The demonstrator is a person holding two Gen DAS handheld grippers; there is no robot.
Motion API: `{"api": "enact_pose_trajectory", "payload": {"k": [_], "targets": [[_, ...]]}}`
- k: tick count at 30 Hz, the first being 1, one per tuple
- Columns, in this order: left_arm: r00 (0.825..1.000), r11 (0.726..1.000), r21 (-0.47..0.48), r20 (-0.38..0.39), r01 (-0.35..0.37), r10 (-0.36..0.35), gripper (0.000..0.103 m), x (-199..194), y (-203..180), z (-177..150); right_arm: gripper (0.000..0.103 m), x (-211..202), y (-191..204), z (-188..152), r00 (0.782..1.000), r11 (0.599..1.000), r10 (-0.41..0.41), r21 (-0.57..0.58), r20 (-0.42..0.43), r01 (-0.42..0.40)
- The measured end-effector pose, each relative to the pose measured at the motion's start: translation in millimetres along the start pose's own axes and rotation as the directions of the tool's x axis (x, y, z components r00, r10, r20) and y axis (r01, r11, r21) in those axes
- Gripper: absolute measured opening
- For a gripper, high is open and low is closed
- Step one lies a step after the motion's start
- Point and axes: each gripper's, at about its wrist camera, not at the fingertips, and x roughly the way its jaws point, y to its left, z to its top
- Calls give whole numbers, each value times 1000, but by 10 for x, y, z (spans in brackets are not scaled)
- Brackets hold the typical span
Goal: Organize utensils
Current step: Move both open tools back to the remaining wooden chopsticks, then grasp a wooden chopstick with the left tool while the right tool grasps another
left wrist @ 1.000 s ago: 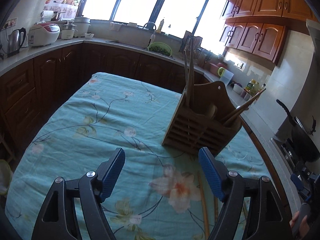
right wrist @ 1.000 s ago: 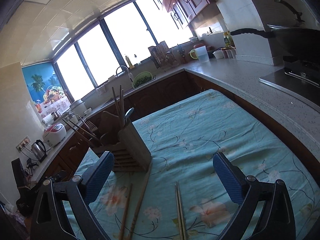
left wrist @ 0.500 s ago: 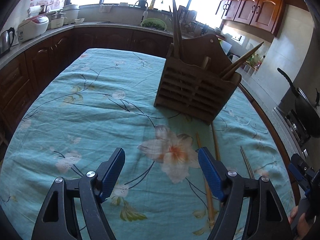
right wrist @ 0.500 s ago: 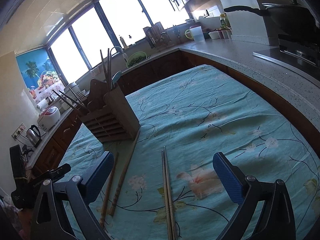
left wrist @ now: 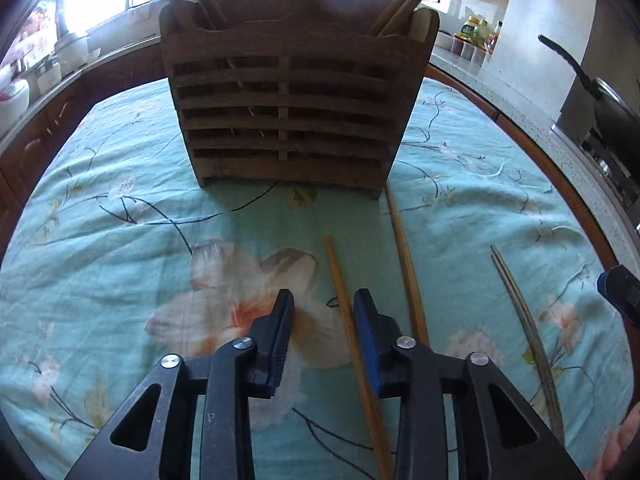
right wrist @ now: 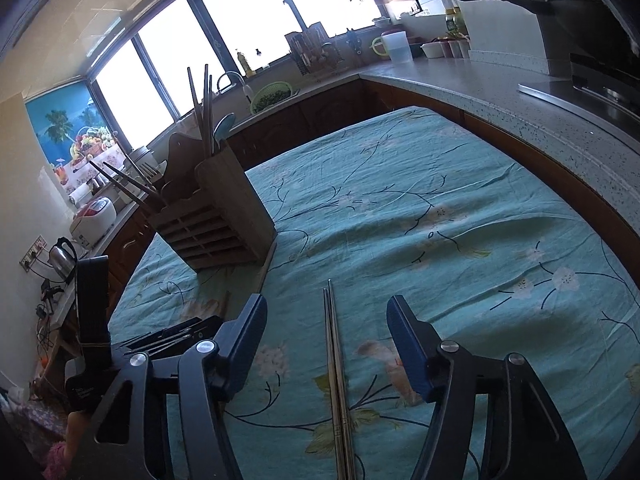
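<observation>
A slatted wooden utensil holder (left wrist: 286,112) stands on the floral tablecloth, with chopsticks sticking out of it; it also shows in the right wrist view (right wrist: 218,220). My left gripper (left wrist: 323,316) is low over the cloth, its jaws narrowed around a wooden chopstick (left wrist: 346,312) without touching it. A second wooden chopstick (left wrist: 406,264) lies just right of it. A pair of metal chopsticks (right wrist: 336,356) lies between the open jaws of my right gripper (right wrist: 326,320), and shows in the left wrist view (left wrist: 524,320).
The teal tablecloth (right wrist: 440,208) covers the table. A stone counter (right wrist: 500,92) with a stove and a pan (left wrist: 600,96) runs along the right. The sink, a rice cooker (right wrist: 94,216) and a kettle (right wrist: 62,256) line the far counter.
Both grippers have come down and forward to the chopsticks on the cloth. My left gripper's jaws have narrowed around the wooden chopstick; my right gripper's jaws have closed partly over the metal pair.
</observation>
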Motion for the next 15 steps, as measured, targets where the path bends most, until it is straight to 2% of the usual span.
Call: {"api": "enact_pose_trajectory", "payload": {"k": [1,2,6,8,12,15], "targets": [[1000,1000,11,-2,0,0,13,13,1,0,56,45,15,13,1000,1000,2,-3,-11,-2],[1000,1000,18,-4,11,-11,10,11,23,-11,53,95,38,27,1000,1000,7,-6,-23,-8],[999,997,69,0,36,-36,9,-93,175,-168,47,386,244,64,995,998,38,-55,-97,-43],[999,996,84,1,38,-38,8,-201,292,-281,40,581,391,67,988,994,56,-87,-143,-68],[999,997,64,-7,35,-35,8,-377,556,-427,33,987,699,54,974,983,41,-165,-223,-79],[999,999,24,-16,48,-47,8,-449,680,-446,31,1220,865,-13,963,970,-8,-237,-269,-58]]}}
